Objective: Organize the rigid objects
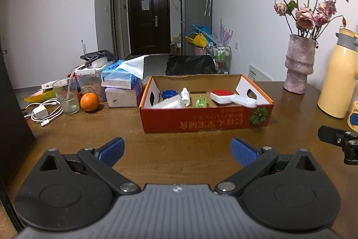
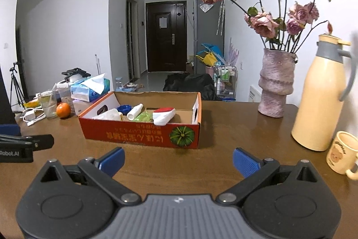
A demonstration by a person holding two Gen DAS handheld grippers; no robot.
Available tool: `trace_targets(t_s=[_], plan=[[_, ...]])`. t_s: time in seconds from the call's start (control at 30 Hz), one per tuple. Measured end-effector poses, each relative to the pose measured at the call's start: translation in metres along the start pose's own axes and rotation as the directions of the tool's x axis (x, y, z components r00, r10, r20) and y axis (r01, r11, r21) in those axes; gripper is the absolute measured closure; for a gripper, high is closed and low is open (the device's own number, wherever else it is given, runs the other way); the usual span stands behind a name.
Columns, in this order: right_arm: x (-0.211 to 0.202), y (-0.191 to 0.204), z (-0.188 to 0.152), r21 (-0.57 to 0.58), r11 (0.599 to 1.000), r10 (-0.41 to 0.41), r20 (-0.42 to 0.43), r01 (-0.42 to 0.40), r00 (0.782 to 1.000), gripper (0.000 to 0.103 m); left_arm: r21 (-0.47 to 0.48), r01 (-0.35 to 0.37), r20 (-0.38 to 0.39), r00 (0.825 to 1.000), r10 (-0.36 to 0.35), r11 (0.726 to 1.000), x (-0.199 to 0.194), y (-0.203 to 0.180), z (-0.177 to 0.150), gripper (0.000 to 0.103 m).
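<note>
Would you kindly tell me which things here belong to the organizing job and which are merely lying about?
Job: cardboard box, white bottle, blue lid, green item, red-and-white brush.
Lying about: orange, glass, charger cable, vase, thermos, mug.

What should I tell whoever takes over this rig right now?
Left gripper: open, empty, above the table short of the box.
Right gripper: open, empty, likewise.
The red cardboard box holds a blue lid, white bottle, green item, red-and-white brush and a white piece.
Done: these appear boxed.
Left: possibly nothing; the orange, glass and mug remain out, unclear whether they count.
</note>
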State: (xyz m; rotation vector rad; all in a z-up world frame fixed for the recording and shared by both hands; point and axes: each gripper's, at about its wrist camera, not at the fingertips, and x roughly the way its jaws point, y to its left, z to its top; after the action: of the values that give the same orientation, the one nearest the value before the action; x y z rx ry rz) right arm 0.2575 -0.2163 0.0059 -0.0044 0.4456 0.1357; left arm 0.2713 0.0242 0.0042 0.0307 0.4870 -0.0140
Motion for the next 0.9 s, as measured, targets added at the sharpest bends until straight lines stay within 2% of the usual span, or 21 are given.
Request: trace_targets(t_s=[0.4, 0.9], plan=[[-0.071, 0.008, -0.026, -0.016, 0.999, -0.032, 0.007, 0.033, 0.999, 0.0, -0.016, -0.012, -0.016, 1.0, 0.012, 1.0, -0.061, -0.001, -0.028, 0.0], [-0.104, 0.017, -0.033, -0.024, 0.999, -0.02, 0.046, 0.021, 0.999, 0.0, -0.019, -0.018, 0.006, 1.0, 0.019, 1.0, -0.091, -0.002, -0.035, 0.0]])
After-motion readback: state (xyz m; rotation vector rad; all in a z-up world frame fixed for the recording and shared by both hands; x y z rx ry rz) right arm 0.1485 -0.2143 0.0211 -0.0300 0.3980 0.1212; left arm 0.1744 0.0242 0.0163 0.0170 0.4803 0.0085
